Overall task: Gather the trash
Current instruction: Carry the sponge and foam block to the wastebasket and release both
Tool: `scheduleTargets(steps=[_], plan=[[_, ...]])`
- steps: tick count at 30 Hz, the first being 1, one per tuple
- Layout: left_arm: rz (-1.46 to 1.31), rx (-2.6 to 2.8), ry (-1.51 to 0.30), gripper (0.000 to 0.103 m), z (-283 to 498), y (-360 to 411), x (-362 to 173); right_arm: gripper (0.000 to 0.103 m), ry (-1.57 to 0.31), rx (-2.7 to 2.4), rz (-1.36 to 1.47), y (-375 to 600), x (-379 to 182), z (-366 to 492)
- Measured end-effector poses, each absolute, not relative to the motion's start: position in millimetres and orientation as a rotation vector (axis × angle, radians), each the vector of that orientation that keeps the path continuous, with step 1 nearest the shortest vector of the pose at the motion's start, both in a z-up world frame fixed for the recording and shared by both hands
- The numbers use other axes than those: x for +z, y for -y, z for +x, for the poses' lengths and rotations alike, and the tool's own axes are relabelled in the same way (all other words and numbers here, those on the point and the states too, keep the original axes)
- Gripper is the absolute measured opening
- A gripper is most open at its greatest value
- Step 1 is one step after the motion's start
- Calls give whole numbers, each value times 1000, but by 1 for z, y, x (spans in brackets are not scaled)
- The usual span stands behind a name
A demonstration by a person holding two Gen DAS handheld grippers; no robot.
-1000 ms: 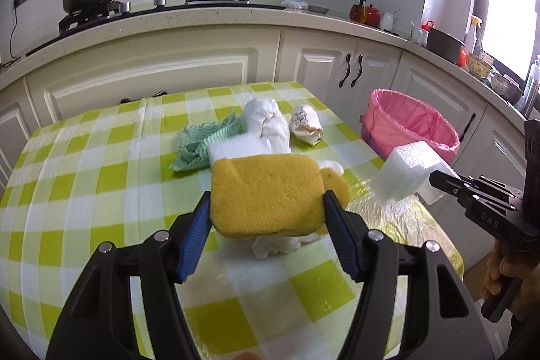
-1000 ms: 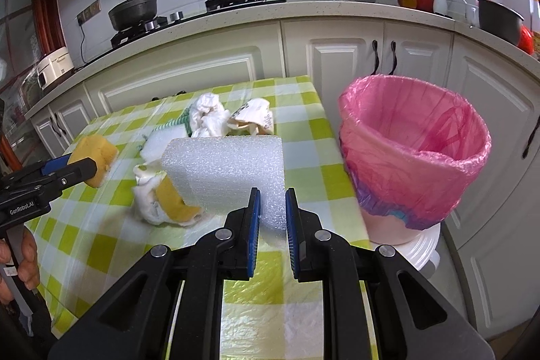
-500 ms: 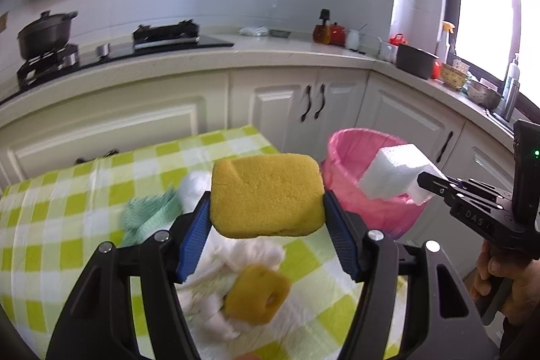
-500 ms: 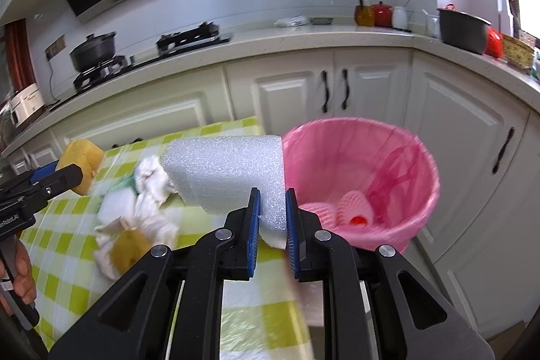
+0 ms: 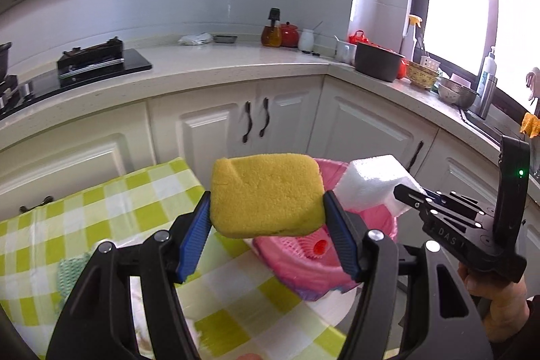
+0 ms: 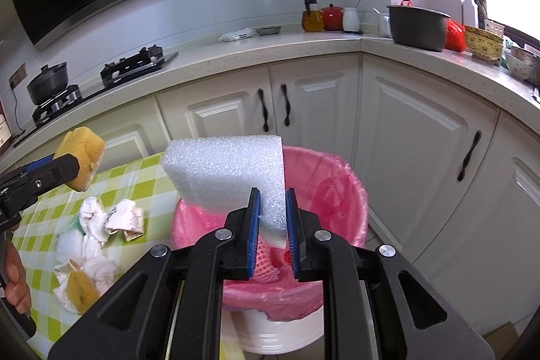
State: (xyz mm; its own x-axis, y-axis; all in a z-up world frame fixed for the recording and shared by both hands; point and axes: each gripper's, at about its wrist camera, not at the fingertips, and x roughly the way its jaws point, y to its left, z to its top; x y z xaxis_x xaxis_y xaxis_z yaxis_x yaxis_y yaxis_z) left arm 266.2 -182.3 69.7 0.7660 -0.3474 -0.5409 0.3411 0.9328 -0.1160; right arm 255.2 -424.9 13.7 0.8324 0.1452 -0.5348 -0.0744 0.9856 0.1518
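Observation:
My left gripper (image 5: pixel 266 208) is shut on a yellow sponge (image 5: pixel 266 194), held in the air over the table's right edge, beside the pink-lined trash bin (image 5: pixel 303 258). My right gripper (image 6: pixel 272 218) is shut on a white foam block (image 6: pixel 229 171) and holds it above the bin (image 6: pixel 330 191). The foam block (image 5: pixel 371 181) and right gripper (image 5: pixel 410 196) also show in the left wrist view. The sponge (image 6: pixel 81 154) shows at left in the right wrist view. Pink netting and a red item lie inside the bin.
Crumpled paper (image 6: pixel 98 221), a small yellow sponge piece (image 6: pixel 79 291) and a green cloth (image 5: pixel 71 269) lie on the green checked table (image 5: pixel 101 215). White cabinets (image 6: pixel 422 157) and a counter with pots stand behind the bin.
Both grippers have lifted and swung right toward the bin. The foam block went from beside the bin to above it; the sponge rose off the table.

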Motion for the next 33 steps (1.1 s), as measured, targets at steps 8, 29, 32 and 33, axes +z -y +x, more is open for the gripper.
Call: scheduleTargets(steps=[8, 29, 32, 33], plan=[[-11, -428, -628, 64, 299, 221, 60, 17, -582, 68, 147, 455, 11, 275], [-92, -335, -611, 81, 276, 171, 57, 68, -564, 75, 172, 450, 4, 248], [-95, -280, -585, 83, 256, 142, 61, 70, -558, 104, 162, 434, 6, 238], [-88, -263, -578, 84, 250, 133, 63, 71, -555, 115, 160, 429, 7, 235]])
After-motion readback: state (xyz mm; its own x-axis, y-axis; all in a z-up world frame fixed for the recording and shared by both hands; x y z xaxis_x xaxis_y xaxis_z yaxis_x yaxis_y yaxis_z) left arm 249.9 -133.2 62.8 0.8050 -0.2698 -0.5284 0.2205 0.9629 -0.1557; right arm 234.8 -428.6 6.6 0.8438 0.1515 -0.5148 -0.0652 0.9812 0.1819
